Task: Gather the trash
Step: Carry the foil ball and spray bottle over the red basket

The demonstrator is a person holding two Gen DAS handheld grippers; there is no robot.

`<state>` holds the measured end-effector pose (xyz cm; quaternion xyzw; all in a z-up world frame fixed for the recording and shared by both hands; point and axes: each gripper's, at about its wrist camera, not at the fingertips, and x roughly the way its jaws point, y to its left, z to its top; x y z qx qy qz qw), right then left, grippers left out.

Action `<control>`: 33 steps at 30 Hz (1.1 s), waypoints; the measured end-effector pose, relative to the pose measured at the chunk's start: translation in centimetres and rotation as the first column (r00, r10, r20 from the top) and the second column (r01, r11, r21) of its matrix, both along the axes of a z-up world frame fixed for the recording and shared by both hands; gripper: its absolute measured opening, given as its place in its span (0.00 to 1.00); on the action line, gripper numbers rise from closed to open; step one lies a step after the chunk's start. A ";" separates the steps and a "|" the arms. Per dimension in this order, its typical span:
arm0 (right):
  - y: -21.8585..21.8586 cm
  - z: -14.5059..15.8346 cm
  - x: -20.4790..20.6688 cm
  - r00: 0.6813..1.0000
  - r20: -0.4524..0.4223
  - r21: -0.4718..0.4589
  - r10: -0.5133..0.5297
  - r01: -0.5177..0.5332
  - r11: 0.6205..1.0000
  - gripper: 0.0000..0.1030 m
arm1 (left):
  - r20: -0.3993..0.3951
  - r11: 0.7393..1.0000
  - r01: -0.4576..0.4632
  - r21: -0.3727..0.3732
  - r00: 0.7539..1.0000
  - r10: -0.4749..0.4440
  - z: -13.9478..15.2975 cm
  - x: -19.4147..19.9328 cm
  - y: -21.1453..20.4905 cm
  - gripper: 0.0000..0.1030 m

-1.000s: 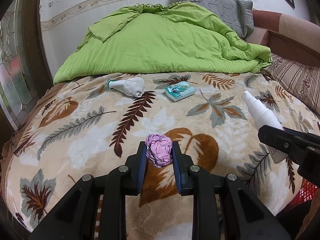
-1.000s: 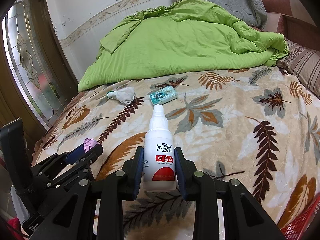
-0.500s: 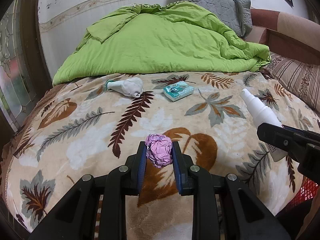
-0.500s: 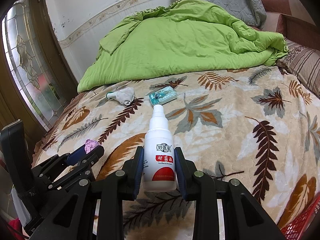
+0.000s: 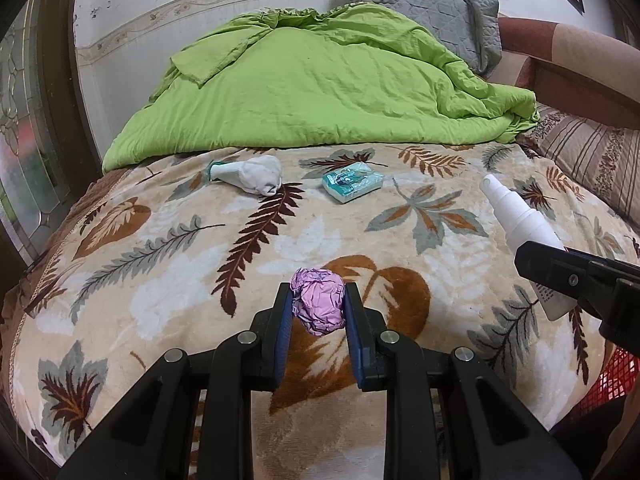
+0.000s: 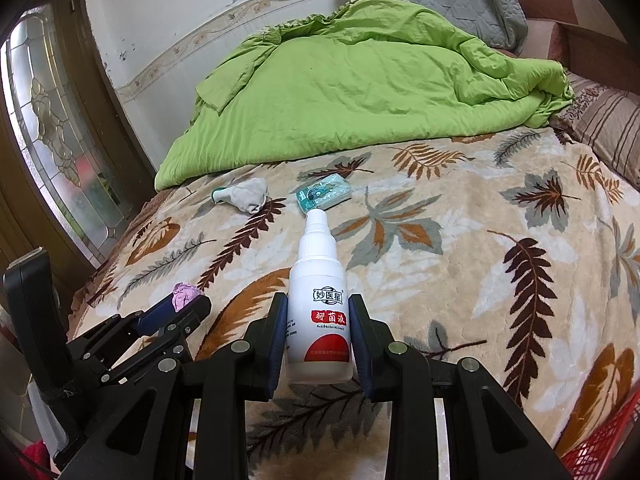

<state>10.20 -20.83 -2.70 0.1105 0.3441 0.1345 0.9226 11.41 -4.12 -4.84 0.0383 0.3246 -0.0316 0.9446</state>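
left gripper (image 5: pixel 318 312) jaws pinch a foil ball (image 5: pixel 319 305); right gripper (image 6: pixel 319 336) jaws clamp a bottle (image 6: pixel 319 312), neck pointing ahead; red basket (image 6: pixel 600 448) lies just right of them.

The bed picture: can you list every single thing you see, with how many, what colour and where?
crumpled wrapper: one, pink, between the left jaws
spray bottle: one, white with a red label, between the right jaws
sock: one, white with a green cuff, lying on the blanket near the quilt
tissue pack: one, teal, on the blanket right of the sock
blanket: one, beige with leaf print, covering the bed
quilt: one, bright green, bunched at the far end
pillow: one, grey, behind the quilt
basket: one, red mesh, bottom right corner
left gripper: one, black, shut on the wrapper
right gripper: one, black, shut on the bottle
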 end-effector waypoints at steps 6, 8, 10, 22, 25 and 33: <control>-1.1 0.5 -0.7 1.000 0.001 0.033 -0.021 0.021 0.999 0.32 | 0.005 1.000 0.023 -0.003 1.000 -0.023 -0.1 -0.1 -0.6 0.23; -1.6 0.9 -1.2 1.000 0.011 0.038 -0.029 0.028 0.999 0.32 | 0.008 0.999 0.032 -0.003 0.999 -0.032 0.2 -0.3 -0.9 0.23; -2.4 1.2 -2.0 0.999 0.020 0.043 -0.037 0.037 0.998 0.32 | 0.010 0.999 0.050 -0.013 0.999 -0.050 0.5 -0.4 -1.4 0.23; -14.1 3.9 -9.4 0.969 0.041 0.076 -0.243 0.240 0.968 0.32 | 0.048 0.961 0.271 -0.052 0.962 -0.269 4.6 -3.3 -8.7 0.23; -18.2 4.2 -12.2 0.945 0.036 0.072 -0.326 0.323 0.944 0.32 | 0.048 0.922 0.377 -0.085 0.926 -0.374 6.1 -4.6 -12.1 0.23; -27.8 1.7 -19.8 0.843 -0.060 0.072 -0.534 0.537 0.840 0.32 | -0.035 0.739 0.651 -0.173 0.746 -0.665 6.8 -8.8 -23.8 0.23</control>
